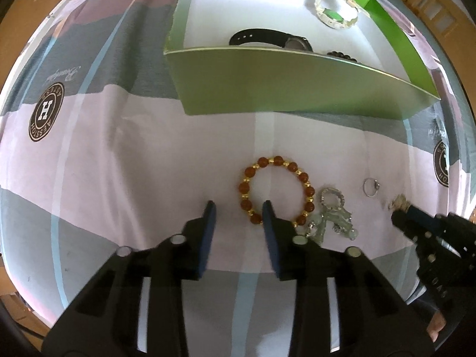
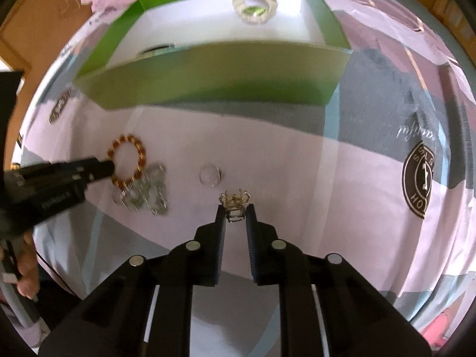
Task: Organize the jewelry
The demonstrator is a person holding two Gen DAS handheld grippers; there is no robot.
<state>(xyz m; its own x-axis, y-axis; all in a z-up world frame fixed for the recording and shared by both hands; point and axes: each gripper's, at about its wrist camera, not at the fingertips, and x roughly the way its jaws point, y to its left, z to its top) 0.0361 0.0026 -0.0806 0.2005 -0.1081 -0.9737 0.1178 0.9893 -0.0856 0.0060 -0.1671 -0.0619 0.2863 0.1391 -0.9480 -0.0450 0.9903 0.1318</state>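
A bracelet of brown and gold beads (image 1: 278,160) lies on the patterned cloth. My left gripper (image 1: 239,208) stands open over its lower left arc, with one finger outside the loop and the other inside it. The right wrist view shows this gripper (image 2: 110,168) from the side, at the bracelet (image 2: 142,153). My right gripper (image 2: 235,211) is shut on a small gold and silver ornament (image 2: 235,202), held just above the cloth. A green box (image 1: 267,83) with a white floor stands behind.
Inside the box lie a black watch (image 1: 267,40), a white bangle with a green stone (image 1: 333,17) and dark beads (image 1: 342,55). A silver pendant cluster (image 1: 333,214) touches the bracelet's right side. A thin silver ring (image 1: 377,184) lies further right. A hand (image 2: 26,270) holds the left gripper.
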